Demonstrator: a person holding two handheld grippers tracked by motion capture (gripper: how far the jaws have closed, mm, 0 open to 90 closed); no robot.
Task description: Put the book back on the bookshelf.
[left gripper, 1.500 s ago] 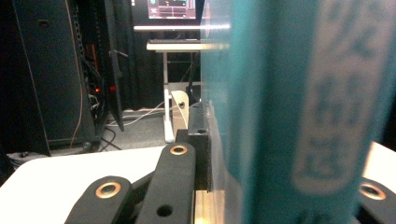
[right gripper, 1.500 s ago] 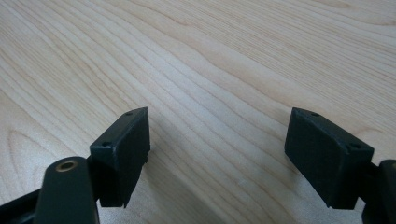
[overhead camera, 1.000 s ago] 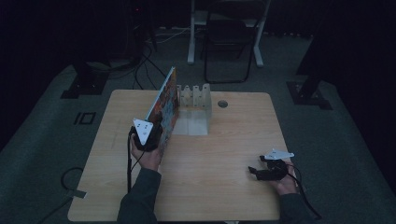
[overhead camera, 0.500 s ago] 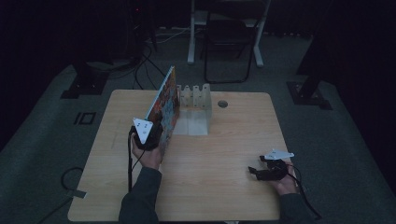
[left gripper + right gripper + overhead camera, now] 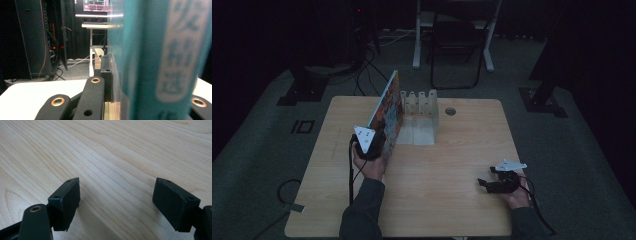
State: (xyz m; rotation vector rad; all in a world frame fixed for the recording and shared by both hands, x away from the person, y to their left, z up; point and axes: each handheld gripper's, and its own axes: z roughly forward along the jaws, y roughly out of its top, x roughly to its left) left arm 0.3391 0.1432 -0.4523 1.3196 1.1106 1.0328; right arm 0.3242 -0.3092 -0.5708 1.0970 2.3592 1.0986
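On the surface (image 5: 452, 165), beside the white rack (image 5: 419, 107), I have the left claw (image 5: 379, 150) clamped on a book (image 5: 387, 112) standing upright on edge, its teal spine filling the left gripper view. Picking up looks done; slotting it into the rack remains. My right claw (image 5: 487, 184) rests wide apart, holding nothing.

Book (image 5: 386, 114): thin, colourful cover, teal spine with pale lettering. Stands upright on its lower edge on the table, far end beside the white rack.
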